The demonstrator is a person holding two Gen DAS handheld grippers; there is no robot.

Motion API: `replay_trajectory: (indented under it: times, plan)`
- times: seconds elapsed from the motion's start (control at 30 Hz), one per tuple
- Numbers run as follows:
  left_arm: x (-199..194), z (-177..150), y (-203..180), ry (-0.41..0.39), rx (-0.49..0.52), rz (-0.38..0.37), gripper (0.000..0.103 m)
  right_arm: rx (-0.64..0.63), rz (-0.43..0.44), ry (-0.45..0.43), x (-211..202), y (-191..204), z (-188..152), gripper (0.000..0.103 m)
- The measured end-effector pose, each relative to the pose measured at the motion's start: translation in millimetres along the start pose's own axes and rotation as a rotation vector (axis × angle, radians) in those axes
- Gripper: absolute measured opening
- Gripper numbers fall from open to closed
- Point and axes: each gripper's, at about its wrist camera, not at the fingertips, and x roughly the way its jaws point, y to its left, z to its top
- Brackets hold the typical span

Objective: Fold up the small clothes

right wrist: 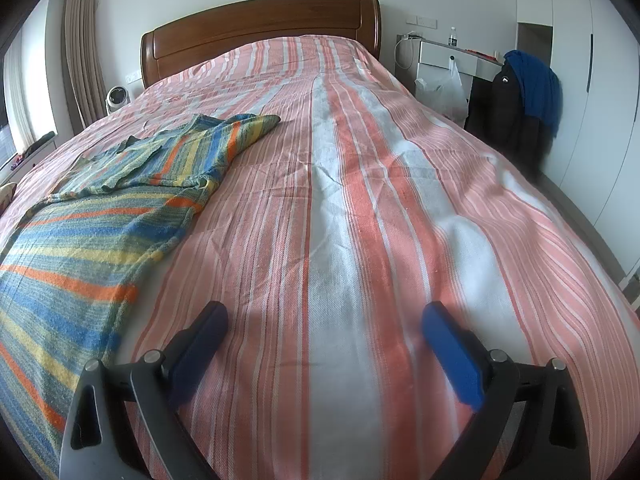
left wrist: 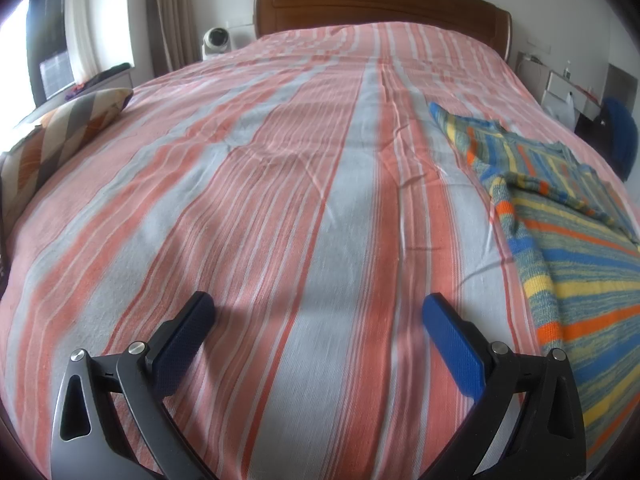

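Note:
A striped knit sweater in blue, yellow, orange and green lies spread on the bed, at the right of the left wrist view and at the left of the right wrist view. One sleeve reaches toward the headboard. My left gripper is open and empty, low over bare bedspread to the left of the sweater. My right gripper is open and empty, low over bare bedspread to the right of the sweater. Neither touches the sweater.
The bed has a pink, orange and grey striped bedspread and a wooden headboard. A patterned cushion lies at the bed's left edge. A white nightstand and a chair draped with jackets stand to the right.

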Motion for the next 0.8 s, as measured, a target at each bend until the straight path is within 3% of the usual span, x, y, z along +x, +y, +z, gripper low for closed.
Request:
replay_trajectory:
  times: [0.8]
  plan:
    - [-0.6,-1.4,2.5,-0.01,-0.005,-0.011,0.103,0.001,0.001,0.0,0.3,-0.1,0.1,0.097]
